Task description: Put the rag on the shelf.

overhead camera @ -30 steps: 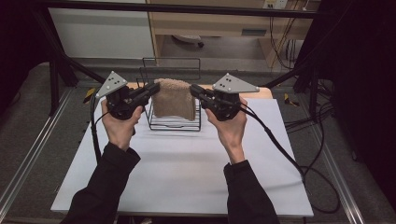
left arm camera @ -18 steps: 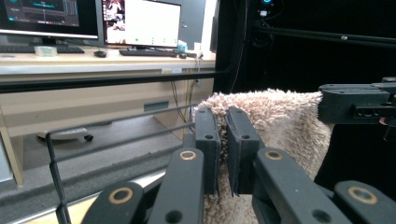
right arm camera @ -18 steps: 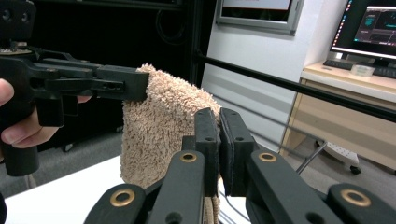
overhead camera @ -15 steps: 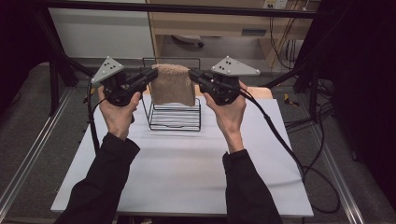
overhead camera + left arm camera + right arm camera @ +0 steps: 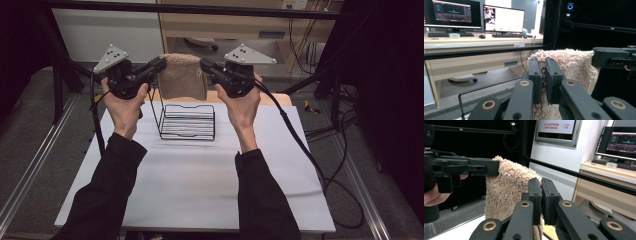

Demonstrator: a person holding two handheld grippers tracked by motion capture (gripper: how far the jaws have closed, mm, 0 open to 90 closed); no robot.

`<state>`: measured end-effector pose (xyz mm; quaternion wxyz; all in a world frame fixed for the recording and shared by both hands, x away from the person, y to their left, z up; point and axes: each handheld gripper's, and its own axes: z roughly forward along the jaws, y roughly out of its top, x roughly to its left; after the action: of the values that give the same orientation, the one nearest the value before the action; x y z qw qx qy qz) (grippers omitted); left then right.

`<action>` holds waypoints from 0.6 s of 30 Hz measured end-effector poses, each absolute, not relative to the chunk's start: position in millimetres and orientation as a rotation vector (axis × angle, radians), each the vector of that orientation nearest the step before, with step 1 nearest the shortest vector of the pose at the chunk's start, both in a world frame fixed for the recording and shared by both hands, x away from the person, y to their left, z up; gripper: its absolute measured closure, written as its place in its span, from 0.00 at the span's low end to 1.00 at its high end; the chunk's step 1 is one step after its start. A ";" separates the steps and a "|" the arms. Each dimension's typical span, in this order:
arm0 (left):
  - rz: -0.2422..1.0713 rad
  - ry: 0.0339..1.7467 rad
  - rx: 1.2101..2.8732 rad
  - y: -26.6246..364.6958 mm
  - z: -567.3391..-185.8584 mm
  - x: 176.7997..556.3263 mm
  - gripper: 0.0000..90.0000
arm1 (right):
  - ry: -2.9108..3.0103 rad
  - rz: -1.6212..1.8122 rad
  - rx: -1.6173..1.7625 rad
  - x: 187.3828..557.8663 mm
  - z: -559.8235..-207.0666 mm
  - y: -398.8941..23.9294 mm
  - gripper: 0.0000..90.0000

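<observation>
Towel [image 5: 182,76]: beige, fluffy; held in the air between both grippers, hanging down from its two upper corners, above the far edge of the wire rack.
Left gripper [image 5: 161,64]: held in the left hand [image 5: 125,102]; jaws closed almost fully, pinching the towel's upper left corner. In the left gripper view [image 5: 543,75] the pile sits between the two black jaws.
Right gripper [image 5: 204,65]: held in the right hand [image 5: 243,102]; jaws likewise nearly closed, clamped on the towel's upper right corner; the right gripper view [image 5: 541,195] shows cloth caught between them.
Wire rack [image 5: 187,121]: black, empty, standing on the table below the towel, between the two forearms.
Table [image 5: 200,185]: white top, bare near the person.
Sleeves [image 5: 107,195]: black, entering from the near edge.
Cable [image 5: 305,150]: trails from the right gripper over the table's right side.
</observation>
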<state>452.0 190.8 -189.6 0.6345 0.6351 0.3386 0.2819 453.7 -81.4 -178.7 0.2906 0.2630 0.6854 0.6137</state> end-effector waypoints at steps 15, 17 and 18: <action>0.680 0.788 1.442 187.4 -172.0 474.1 0.93 | 1.791 1.640 0.718 475.3 -163.2 -78.4 0.97; 0.673 0.792 1.434 187.5 -172.5 477.3 0.93 | 1.790 1.638 0.718 476.8 -162.9 -78.2 0.97; 0.676 0.792 1.436 187.9 -172.7 479.1 0.93 | 1.788 1.640 0.718 478.2 -162.6 -77.9 0.97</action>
<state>479.1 187.9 -172.7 0.6315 0.6277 0.3462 0.2956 478.2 -77.9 -162.6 0.3008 0.2706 0.6740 0.6181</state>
